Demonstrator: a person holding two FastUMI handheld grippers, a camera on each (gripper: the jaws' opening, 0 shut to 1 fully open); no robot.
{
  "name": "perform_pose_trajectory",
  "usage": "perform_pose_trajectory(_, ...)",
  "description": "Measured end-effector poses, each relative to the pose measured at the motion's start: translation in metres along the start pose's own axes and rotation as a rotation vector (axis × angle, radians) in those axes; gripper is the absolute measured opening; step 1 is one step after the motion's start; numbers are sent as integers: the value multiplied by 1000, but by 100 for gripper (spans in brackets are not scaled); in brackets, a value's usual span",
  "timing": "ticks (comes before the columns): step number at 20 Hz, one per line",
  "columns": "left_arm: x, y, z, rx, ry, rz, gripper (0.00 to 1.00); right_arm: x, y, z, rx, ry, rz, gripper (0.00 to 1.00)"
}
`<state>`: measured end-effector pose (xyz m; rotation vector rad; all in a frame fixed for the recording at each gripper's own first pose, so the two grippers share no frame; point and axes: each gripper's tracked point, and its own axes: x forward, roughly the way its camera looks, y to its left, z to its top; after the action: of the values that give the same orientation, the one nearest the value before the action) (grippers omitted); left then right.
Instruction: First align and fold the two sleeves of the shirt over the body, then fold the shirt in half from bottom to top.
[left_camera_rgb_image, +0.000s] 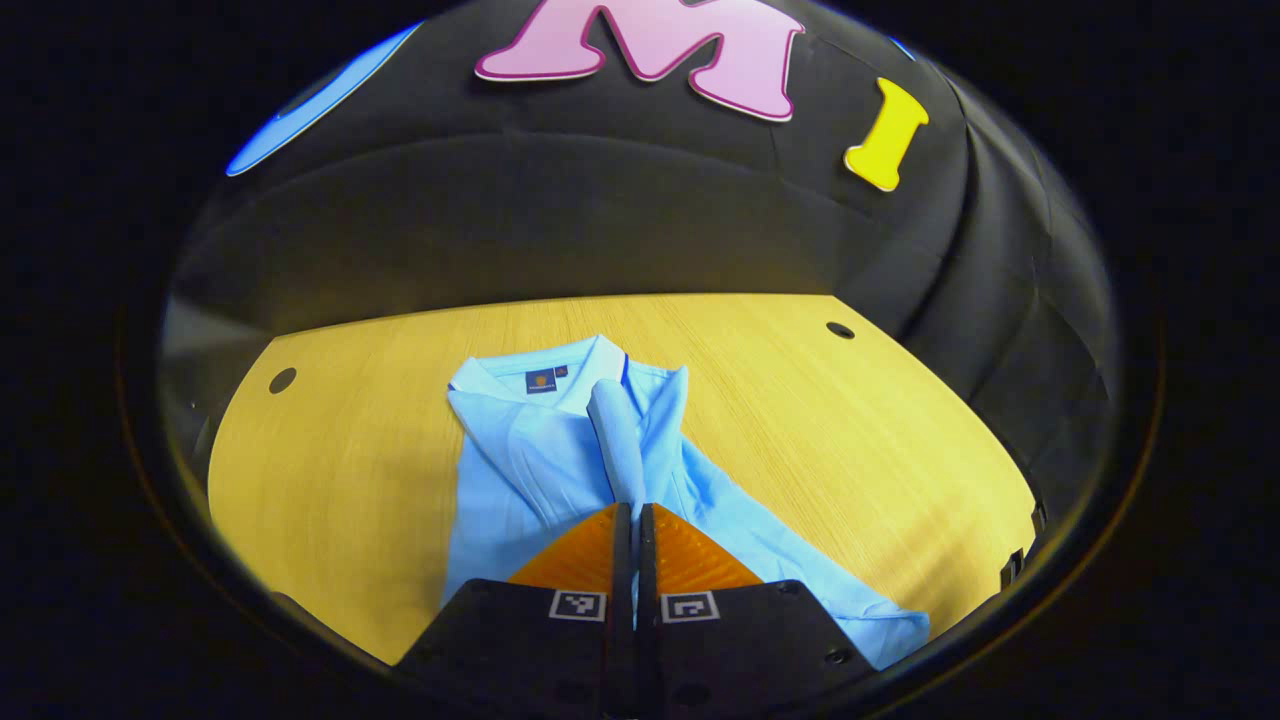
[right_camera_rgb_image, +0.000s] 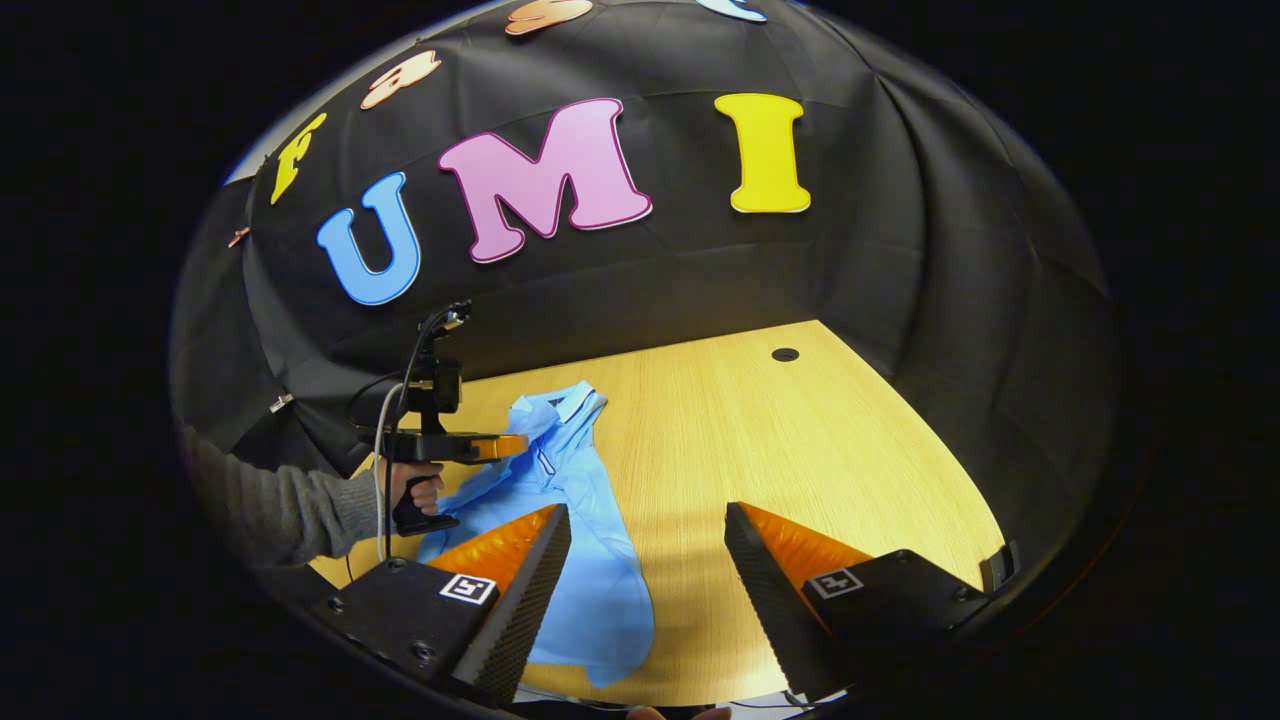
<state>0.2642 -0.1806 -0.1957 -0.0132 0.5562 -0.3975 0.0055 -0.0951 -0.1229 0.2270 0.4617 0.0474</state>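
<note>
A light blue collared shirt (left_camera_rgb_image: 520, 470) lies on the wooden table (left_camera_rgb_image: 350, 450), collar toward the far wall. My left gripper (left_camera_rgb_image: 632, 508) is shut on one sleeve (left_camera_rgb_image: 615, 420), which is drawn as a narrow strip over the middle of the body. In the right gripper view the shirt (right_camera_rgb_image: 585, 530) lies left of centre, and a hand in a grey sleeve (right_camera_rgb_image: 290, 510) holds the left gripper (right_camera_rgb_image: 510, 446) above its upper part. My right gripper (right_camera_rgb_image: 648, 512) stands open over the table beside the shirt's lower edge, nothing between its fingers.
The table has round cable holes (left_camera_rgb_image: 283, 380) (left_camera_rgb_image: 840, 330) near its far corners, one also in the right gripper view (right_camera_rgb_image: 785, 354). Black cloth walls close in behind and to the sides. Bare wood (right_camera_rgb_image: 800, 450) lies right of the shirt.
</note>
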Motion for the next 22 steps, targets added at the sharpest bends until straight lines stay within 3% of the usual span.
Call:
perform_pose_trajectory(11, 26, -1, -36, 115, 91, 104, 6, -8, -12, -9, 10, 16, -9, 96)
perform_pose_trajectory(16, 25, 1, -38, 110, 89, 100, 27, -9, -18, -11, 19, 19, -10, 96)
perform_pose_trajectory(17, 24, 2, -38, 106, 89, 101, 25, -8, -18, -11, 21, 21, -10, 96)
perform_pose_trajectory(18, 22, 4, -37, 101, 88, 105, 35, -8, -18, -12, 21, 22, -8, 96)
perform_pose_trajectory(19, 22, 5, -38, 96, 88, 109, 39, -8, -17, -12, 20, 21, -7, 96)
perform_pose_trajectory(20, 21, 7, -38, 93, 88, 115, 51, -8, -16, -12, 18, 21, -4, 96)
perform_pose_trajectory(22, 19, 11, -37, 91, 83, 132, 54, -7, -15, -13, 15, 24, 1, 96)
